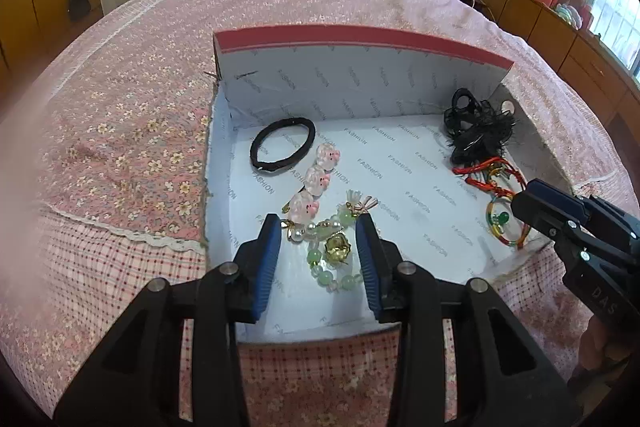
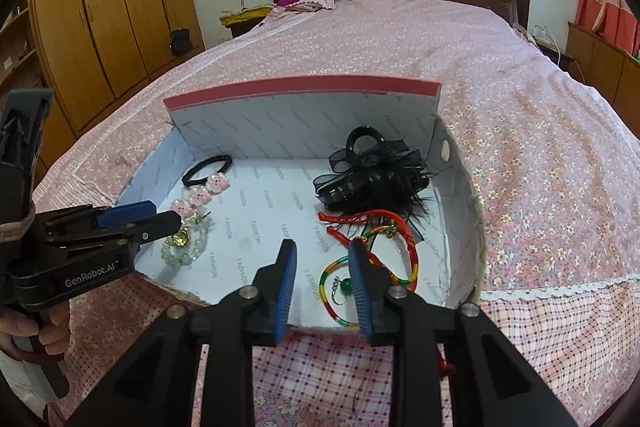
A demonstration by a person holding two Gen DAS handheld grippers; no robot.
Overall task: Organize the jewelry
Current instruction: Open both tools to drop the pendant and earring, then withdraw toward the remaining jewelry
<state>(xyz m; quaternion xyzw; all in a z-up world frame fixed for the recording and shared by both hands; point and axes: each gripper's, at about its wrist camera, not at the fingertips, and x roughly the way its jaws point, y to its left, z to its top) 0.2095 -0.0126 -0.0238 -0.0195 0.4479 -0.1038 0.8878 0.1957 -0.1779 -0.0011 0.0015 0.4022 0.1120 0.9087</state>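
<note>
Pink floral bedspread (image 1: 132, 115) covers a wide bed, and on its near end sits an open cardboard box (image 1: 360, 45) lined with white paper printed "FASHION", its lid standing upright at the far side.

At the far left of the box floor lies a black hair tie (image 1: 283, 144). Just right of it, a hair clip with three pink pig charms (image 1: 316, 179) runs diagonally toward the near edge. At its near end lies a bracelet of pale green beads (image 1: 332, 251) with a small gold flower charm, resting on the floor at the near left.

The left gripper (image 1: 318, 255) hovers low over this bracelet, its blue-padded jaws set wide on either side of the beads. Whether the pads touch the beads cannot be told.

The middle of the box floor holds only paper.

At the far right corner sits a black claw clip (image 2: 372, 171) with ribbon and feathery trim. Just nearer lies a tangle of red cords (image 2: 376, 227), touching the clip's trim. Nearest the front right is a red, yellow and green cord bracelet (image 2: 340, 291) with a green bead.

The right gripper (image 2: 322, 287) hangs above this striped bracelet, jaws open moderately, holding nothing.
</note>
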